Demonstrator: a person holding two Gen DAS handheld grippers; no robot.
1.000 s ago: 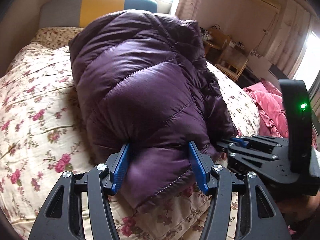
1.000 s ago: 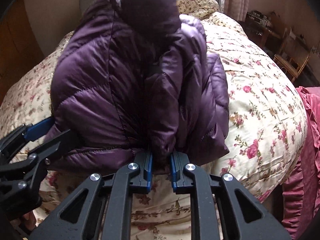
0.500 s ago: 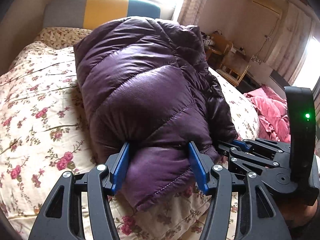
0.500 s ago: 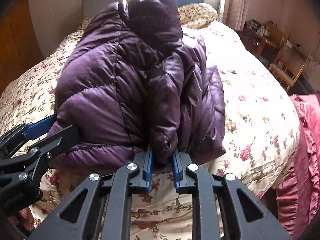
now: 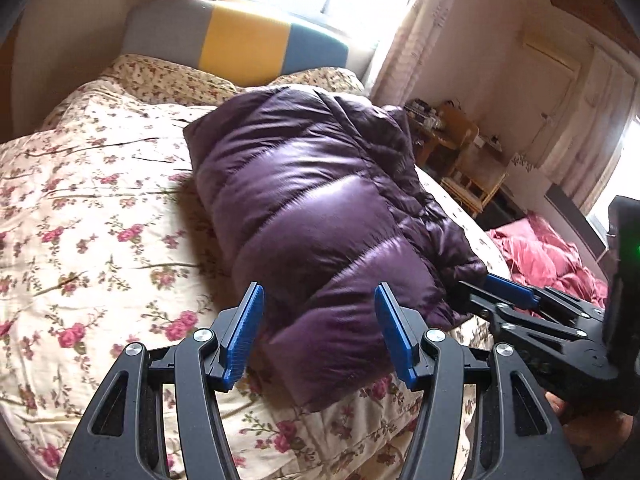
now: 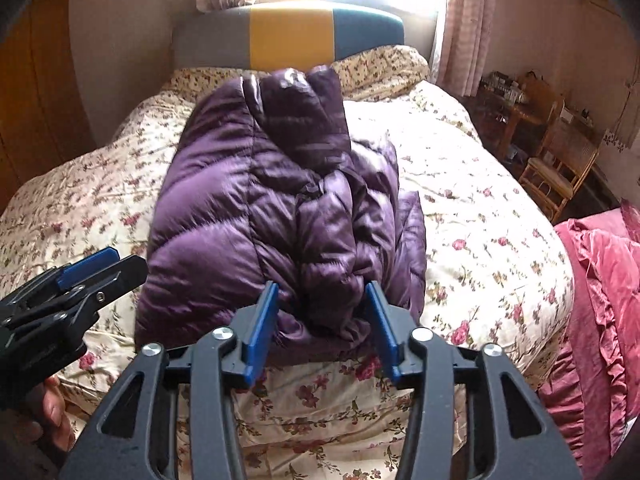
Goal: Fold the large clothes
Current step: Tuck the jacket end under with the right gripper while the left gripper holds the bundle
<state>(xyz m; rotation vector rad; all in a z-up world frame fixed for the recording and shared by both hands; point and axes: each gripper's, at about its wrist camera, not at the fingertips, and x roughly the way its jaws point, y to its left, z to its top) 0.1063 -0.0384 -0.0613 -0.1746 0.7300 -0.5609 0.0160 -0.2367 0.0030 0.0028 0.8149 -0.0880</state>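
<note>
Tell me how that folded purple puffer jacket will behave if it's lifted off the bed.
The purple puffer jacket will likely flop and unfold: its soft folds bulge loosely. It is probably light for its bulk, given the puffy quilted sections. The glossy shell looks slippery, so a thin pinch may slide off.

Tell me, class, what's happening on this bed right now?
A person holding a two-finger tool in each hand is folding a purple puffer jacket, which lies bundled on the floral bedspread. The right tool is opening, its pads off the fabric though the jacket's near edge sits between them. The left tool is open around the near corner without pressing it.
</note>
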